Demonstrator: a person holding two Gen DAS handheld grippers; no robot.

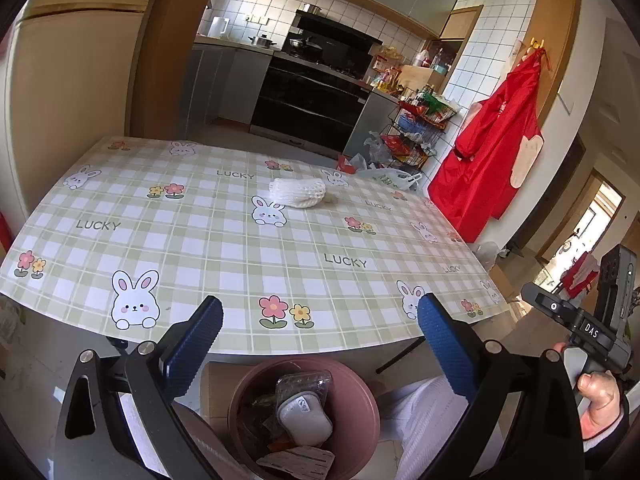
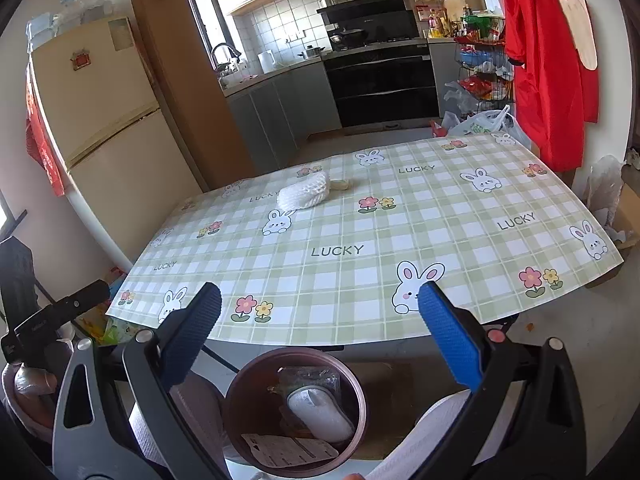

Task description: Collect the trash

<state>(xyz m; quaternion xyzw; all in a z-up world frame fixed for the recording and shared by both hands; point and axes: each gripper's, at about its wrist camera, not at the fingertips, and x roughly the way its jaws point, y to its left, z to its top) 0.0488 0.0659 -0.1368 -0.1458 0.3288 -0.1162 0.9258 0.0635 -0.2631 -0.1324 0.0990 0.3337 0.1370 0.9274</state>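
Note:
A brown round bin point(image 1: 362, 400) point(image 2: 240, 392) stands on the floor just below the table's near edge, holding a clear plastic package point(image 1: 304, 404) point(image 2: 316, 400), a card and other scraps. My left gripper point(image 1: 320, 316) hangs open above the bin, nothing between its blue pads. My right gripper point(image 2: 320, 300) is open too, over the same bin and empty. On the far part of the checked tablecloth point(image 1: 240, 248) point(image 2: 360, 220) lies a white foam net sleeve point(image 1: 298, 192) point(image 2: 304, 194), with a small tan scrap point(image 2: 342, 185) beside it.
A person's hand point(image 1: 598, 404) holds the other gripper's handle at the right of the left wrist view. White-clad legs point(image 1: 424, 412) are beside the bin. A red apron point(image 1: 492, 148) hangs right, a fridge point(image 2: 100, 128) stands left, kitchen counters behind.

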